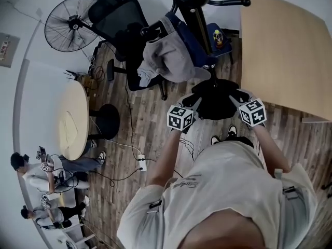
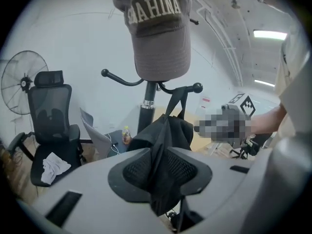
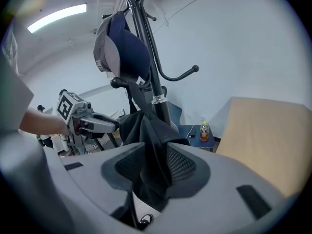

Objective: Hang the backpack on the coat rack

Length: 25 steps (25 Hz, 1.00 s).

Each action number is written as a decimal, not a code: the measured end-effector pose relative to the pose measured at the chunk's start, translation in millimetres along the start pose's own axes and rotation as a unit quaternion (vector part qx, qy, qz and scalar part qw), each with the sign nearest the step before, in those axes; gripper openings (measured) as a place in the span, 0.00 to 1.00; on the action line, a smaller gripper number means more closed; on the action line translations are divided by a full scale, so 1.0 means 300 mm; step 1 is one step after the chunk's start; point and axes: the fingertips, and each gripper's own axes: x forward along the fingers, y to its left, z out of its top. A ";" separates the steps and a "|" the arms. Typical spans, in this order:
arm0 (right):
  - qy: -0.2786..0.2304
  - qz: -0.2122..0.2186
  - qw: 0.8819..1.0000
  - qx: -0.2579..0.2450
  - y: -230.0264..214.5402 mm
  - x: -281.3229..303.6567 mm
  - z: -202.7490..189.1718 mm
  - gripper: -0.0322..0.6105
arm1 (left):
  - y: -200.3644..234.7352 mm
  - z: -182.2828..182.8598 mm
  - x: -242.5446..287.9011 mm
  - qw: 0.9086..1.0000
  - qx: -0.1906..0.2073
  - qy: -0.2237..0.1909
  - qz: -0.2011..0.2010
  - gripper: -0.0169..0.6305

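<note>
The black backpack [image 1: 215,100] hangs by its strap [image 2: 176,99] from a hook of the black coat rack [image 1: 199,22]. My left gripper [image 1: 199,101] holds its left side, and in the left gripper view the pads [image 2: 139,167] are pinched on a fold of the backpack [image 2: 165,130]. My right gripper [image 1: 236,98] is at the bag's right side. In the right gripper view its jaws stand apart around a loose fold of the backpack [image 3: 141,126], not pressing it. A grey cap [image 2: 161,33] sits higher on the rack.
A black office chair [image 1: 122,30] draped with a grey garment [image 1: 166,56] stands left of the rack, with a floor fan [image 1: 70,25] behind it. A wooden table [image 1: 285,51] is to the right, a round table [image 1: 72,121] to the left. Cables and a power strip [image 1: 141,162] lie on the floor.
</note>
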 end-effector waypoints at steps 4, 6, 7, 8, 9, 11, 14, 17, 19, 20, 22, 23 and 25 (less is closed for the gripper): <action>-0.013 -0.017 1.000 -0.011 0.007 -0.083 0.011 0.24 | -0.029 0.017 -0.075 0.999 -0.032 -0.041 -0.006 0.13; -0.037 -0.021 0.999 -0.016 0.014 -0.133 0.040 0.07 | -0.066 0.038 -0.115 0.997 -0.041 -0.067 -0.014 0.09; -0.050 -0.022 0.998 -0.019 0.022 -0.159 0.060 0.05 | -0.085 0.056 -0.134 0.996 -0.040 -0.079 -0.017 0.08; -0.064 -0.021 0.998 -0.021 0.033 -0.181 0.084 0.04 | -0.102 0.078 -0.152 0.995 -0.035 -0.089 -0.019 0.07; -0.078 -0.017 0.997 -0.020 0.048 -0.200 0.110 0.04 | -0.116 0.103 -0.169 0.995 -0.028 -0.097 -0.021 0.07; -0.111 -0.002 0.994 -0.014 0.087 -0.237 0.165 0.04 | -0.138 0.146 -0.205 0.993 -0.026 -0.108 -0.024 0.07; -0.146 0.008 0.989 -0.032 0.152 -0.299 0.249 0.04 | -0.175 0.194 -0.250 0.990 -0.048 -0.127 -0.040 0.06; -0.160 0.009 0.986 -0.049 0.218 -0.360 0.292 0.04 | -0.226 0.203 -0.278 0.992 -0.011 -0.124 -0.028 0.06; -0.162 0.010 0.985 -0.062 0.262 -0.384 0.290 0.04 | -0.251 0.204 -0.292 0.992 0.015 -0.122 -0.014 0.06; -0.162 0.009 0.984 -0.067 0.279 -0.388 0.281 0.04 | -0.256 0.208 -0.296 0.992 0.021 -0.124 -0.009 0.06; -0.159 0.010 0.985 -0.073 0.309 -0.396 0.249 0.04 | -0.268 0.218 -0.306 0.991 0.017 -0.130 -0.005 0.06; -0.157 0.012 0.985 -0.077 0.322 -0.405 0.234 0.04 | -0.280 0.225 -0.315 0.991 0.011 -0.136 -0.006 0.06; -0.154 0.018 0.983 -0.101 0.336 -0.428 0.223 0.04 | -0.303 0.249 -0.339 0.988 0.008 -0.155 0.001 0.06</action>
